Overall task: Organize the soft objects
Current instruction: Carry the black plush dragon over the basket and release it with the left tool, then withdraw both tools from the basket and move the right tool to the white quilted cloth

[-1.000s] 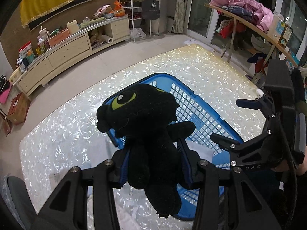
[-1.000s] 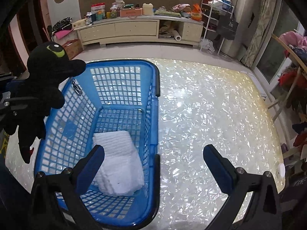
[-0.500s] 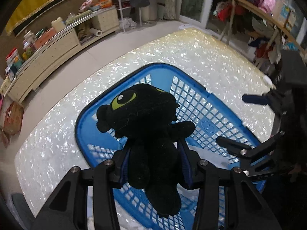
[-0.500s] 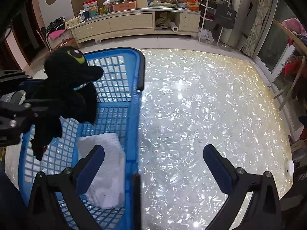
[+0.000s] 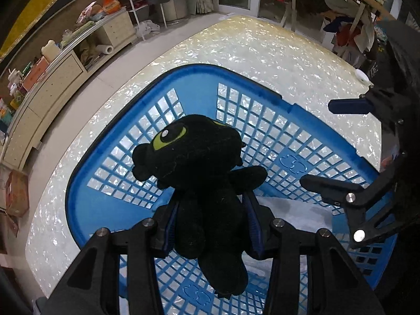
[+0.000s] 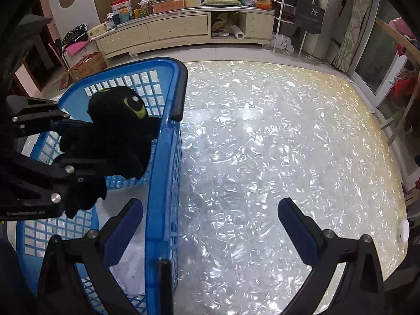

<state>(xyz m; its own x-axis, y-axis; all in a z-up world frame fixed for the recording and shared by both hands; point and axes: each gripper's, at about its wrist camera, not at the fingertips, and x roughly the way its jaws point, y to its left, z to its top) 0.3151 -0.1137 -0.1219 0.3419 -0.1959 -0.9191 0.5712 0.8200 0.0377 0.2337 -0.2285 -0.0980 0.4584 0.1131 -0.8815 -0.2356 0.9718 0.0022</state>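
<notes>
Over the blue basket (image 5: 105, 199) on the table (image 6: 262, 136), the left tongs (image 5: 210, 225) were clamped on a black plush (image 5: 199, 173), above a white cloth (image 5: 302, 215), while the right tongs (image 6: 210, 225) gaped apart at three o'clock, straddling the rim.

Left tongs (image 5: 212, 225): black angular plastic frame with open triangular cutouts, round silver screws at the joints, dark blue ribbed pads (image 5: 252, 223) lining the inner faces. Faint pale lettering on the side bar, seen from the right wrist view, not readable. Right tongs (image 6: 207, 223): same black frame, silver screw heads, long dark blue pads (image 6: 296, 232) on both fingers. No skin or sleeve visible.
</notes>
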